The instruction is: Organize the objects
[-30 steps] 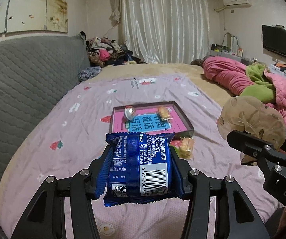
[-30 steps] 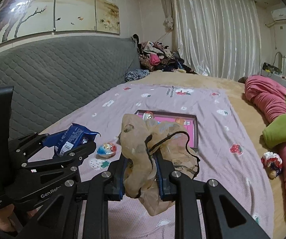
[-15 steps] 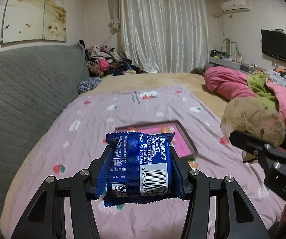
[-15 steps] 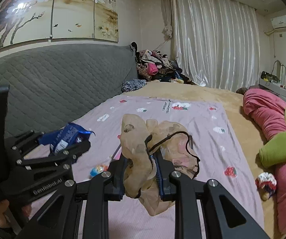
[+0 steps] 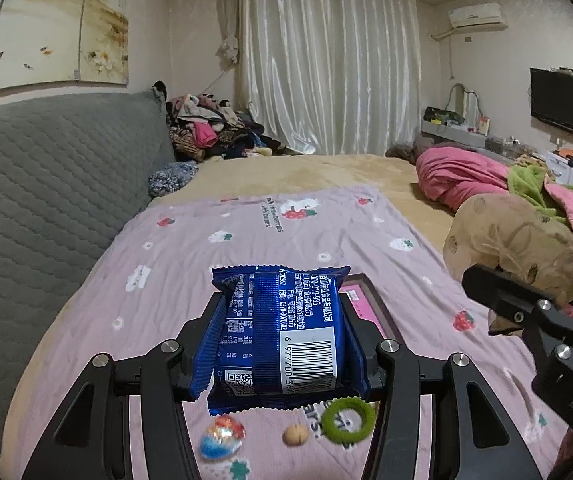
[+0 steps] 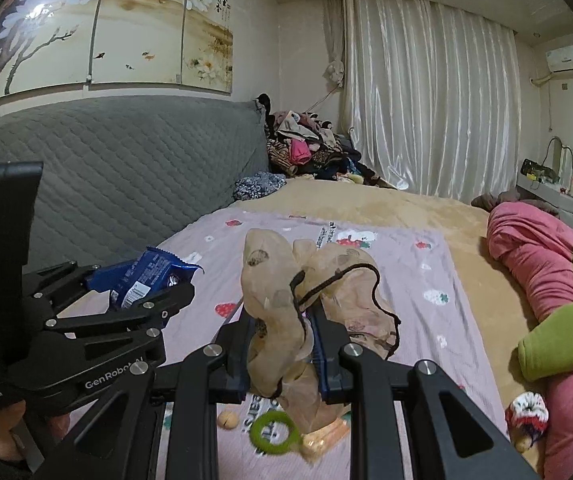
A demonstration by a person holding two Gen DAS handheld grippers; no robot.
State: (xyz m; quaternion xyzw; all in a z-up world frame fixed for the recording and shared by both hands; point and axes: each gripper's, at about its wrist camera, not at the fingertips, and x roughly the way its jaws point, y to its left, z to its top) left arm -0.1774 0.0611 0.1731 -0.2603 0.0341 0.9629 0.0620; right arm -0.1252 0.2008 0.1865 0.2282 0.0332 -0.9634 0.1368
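A bedroom: a bed (image 5: 246,240) under a lilac strawberry-print sheet. Near its front edge lie a fuzzy green ring (image 5: 348,417), a small nut (image 5: 295,435) and a foil candy (image 5: 222,438). Above, the left claw (image 5: 282,344) clamps a crinkly blue snack packet (image 5: 280,332); the right claw (image 6: 282,344) clamps a sheer beige fabric bundle (image 6: 310,300). Farther on, a dark-framed pink tray (image 5: 368,304) peeks out.

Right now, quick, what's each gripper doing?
Left gripper: closed on the blue snack pack.
Right gripper: closed on the beige cloth.

Left tool (image 5: 282,344) clamped on blue snack packet (image 5: 280,336), right tool (image 6: 282,344) pinching beige fabric bundle (image 6: 310,312), both raised, side by side
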